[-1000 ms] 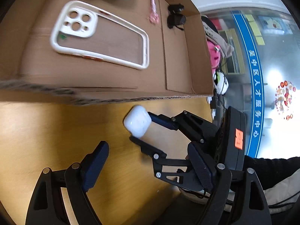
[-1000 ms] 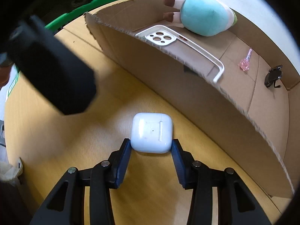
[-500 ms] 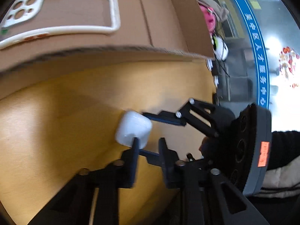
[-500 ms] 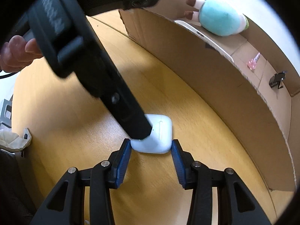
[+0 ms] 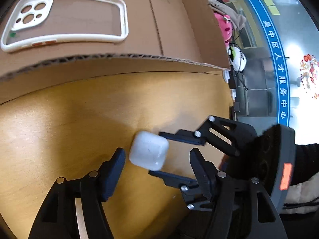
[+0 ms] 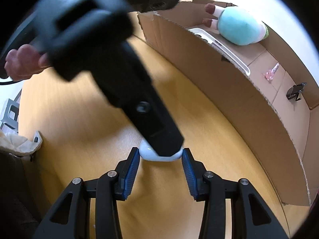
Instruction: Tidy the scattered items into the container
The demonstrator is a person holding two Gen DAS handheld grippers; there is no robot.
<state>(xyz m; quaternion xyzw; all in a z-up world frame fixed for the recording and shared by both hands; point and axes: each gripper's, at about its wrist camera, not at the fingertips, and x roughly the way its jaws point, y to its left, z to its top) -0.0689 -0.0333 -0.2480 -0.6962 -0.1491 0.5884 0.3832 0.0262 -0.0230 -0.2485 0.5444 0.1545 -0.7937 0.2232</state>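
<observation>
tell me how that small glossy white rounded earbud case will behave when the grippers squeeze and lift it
The small glossy white rounded earbud case looks like a stiff plastic shell, so it probably won't deform. Its shiny curved sides may slip or twist between the right gripper pads. It seems light for its size, so a push would likely slide it across the wooden table.

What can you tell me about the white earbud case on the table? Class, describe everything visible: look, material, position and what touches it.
The white earbud case is a small, glossy, hard-looking box with rounded corners and its lid closed. It lies on the wooden table, outside the cardboard box. The right gripper clamps it on two opposite sides with its blue ribbed pads. The left gripper is open around it, one finger close beside it; contact cannot be told. In the right wrist view that gripper hides most of the case.
</observation>
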